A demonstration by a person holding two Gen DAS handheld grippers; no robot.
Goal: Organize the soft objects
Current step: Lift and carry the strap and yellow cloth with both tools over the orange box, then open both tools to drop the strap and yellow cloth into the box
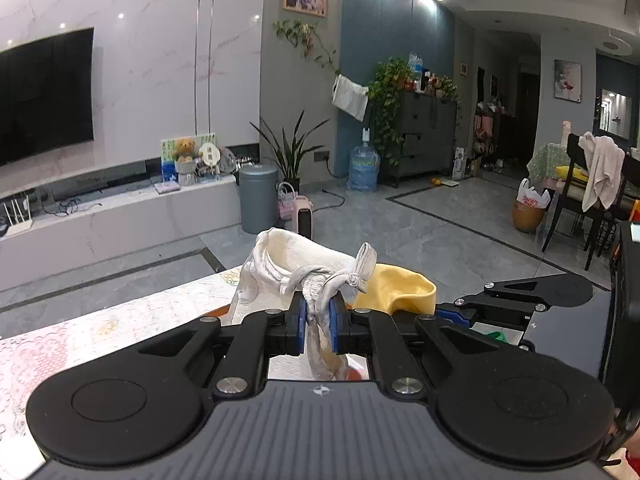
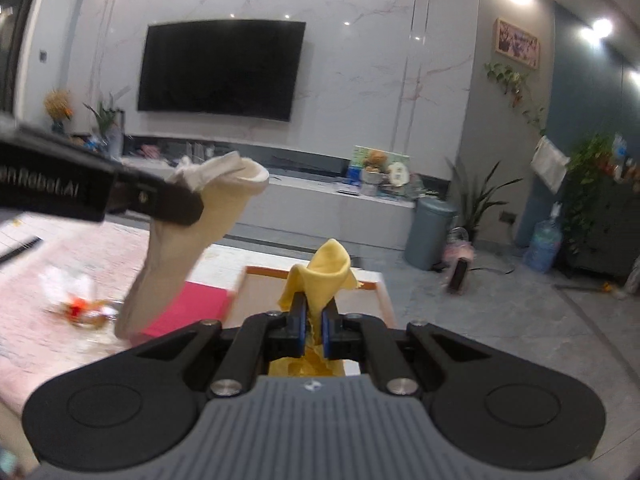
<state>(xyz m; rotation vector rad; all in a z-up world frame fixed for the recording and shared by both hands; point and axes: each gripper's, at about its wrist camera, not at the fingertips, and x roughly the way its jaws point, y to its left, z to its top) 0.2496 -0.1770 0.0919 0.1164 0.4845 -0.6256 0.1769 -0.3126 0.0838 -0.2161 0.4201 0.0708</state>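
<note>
Left wrist: left gripper (image 1: 319, 320) clamps cream sock (image 1: 288, 264) — right gripper (image 2: 315, 322) pinches yellow cloth (image 2: 326, 268), possibly sock.

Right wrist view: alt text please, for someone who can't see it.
The right gripper is shut on a yellow cloth above a wooden tray. At left, the left gripper holds a cream sock over the pink tablecloth; a wall TV is behind.

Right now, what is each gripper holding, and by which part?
The left gripper pinches a cream sock at a bunched fold near its open cuff. The right gripper pinches a yellow sock at a bunched fold near one end.
</note>
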